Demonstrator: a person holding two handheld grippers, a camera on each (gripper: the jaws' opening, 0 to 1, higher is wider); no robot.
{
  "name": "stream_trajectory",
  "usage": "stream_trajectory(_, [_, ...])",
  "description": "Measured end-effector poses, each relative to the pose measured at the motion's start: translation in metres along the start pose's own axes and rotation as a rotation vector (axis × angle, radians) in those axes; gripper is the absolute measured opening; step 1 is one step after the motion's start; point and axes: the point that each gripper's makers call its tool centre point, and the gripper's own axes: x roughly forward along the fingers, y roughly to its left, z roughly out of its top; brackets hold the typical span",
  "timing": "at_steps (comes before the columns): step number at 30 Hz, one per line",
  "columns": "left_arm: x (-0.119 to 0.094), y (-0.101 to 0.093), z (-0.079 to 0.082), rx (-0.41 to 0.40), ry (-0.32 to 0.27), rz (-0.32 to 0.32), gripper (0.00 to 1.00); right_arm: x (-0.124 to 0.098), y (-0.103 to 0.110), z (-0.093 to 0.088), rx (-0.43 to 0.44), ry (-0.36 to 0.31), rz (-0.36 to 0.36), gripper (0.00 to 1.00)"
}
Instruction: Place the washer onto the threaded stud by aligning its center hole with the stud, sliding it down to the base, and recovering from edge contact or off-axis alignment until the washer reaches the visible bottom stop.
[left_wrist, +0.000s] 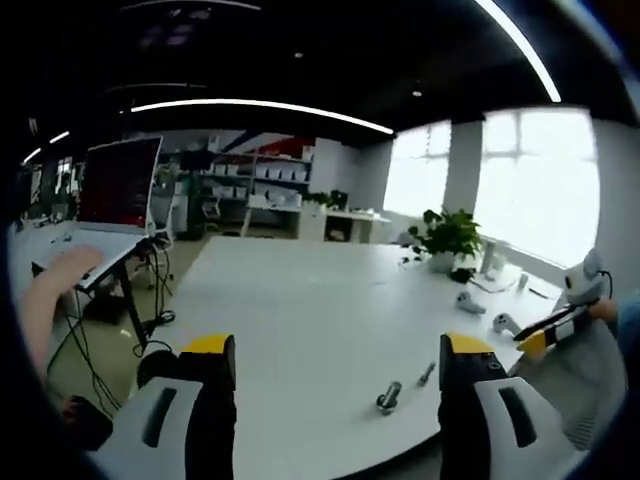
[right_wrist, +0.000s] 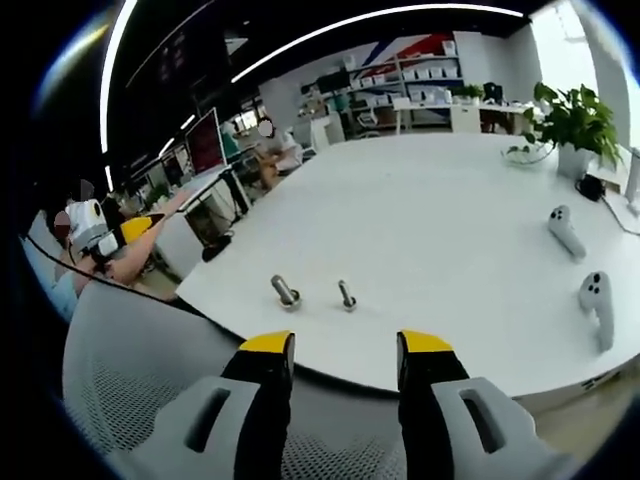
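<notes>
Two small metal parts lie near the front edge of the white table (right_wrist: 430, 210). One is a thicker threaded stud (right_wrist: 285, 292) (left_wrist: 388, 397) with a wider end. The other is a slimmer bolt-like piece (right_wrist: 346, 295) (left_wrist: 427, 373). A washer is too small to make out on either. My right gripper (right_wrist: 346, 343) is open and holds nothing, short of the table edge, just before the two parts. My left gripper (left_wrist: 340, 345) stands wide open and bare above the table's near side, with the parts to the right between its jaws. Each gripper also appears in the other's view, the left gripper (right_wrist: 110, 235) and the right gripper (left_wrist: 555, 325).
A white mesh chair back (right_wrist: 130, 390) stands between the right gripper and the table. Two white controllers (right_wrist: 565, 230) (right_wrist: 597, 300) and a potted plant (right_wrist: 572, 120) sit at the right. A red-screened monitor (left_wrist: 120, 185) stands on a desk at the left.
</notes>
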Motion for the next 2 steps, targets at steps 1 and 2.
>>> stream_trajectory(1, [0.0001,-0.001,-0.0003,0.004,0.001,-0.006,0.82,-0.0002,0.0009,0.0003,0.004,-0.004,0.005,0.41])
stream_trajectory(2, [0.0002,-0.0014,-0.0007,0.007,0.003,-0.008,0.82,-0.0006,0.001,0.0006,0.01,-0.008,0.005,0.4])
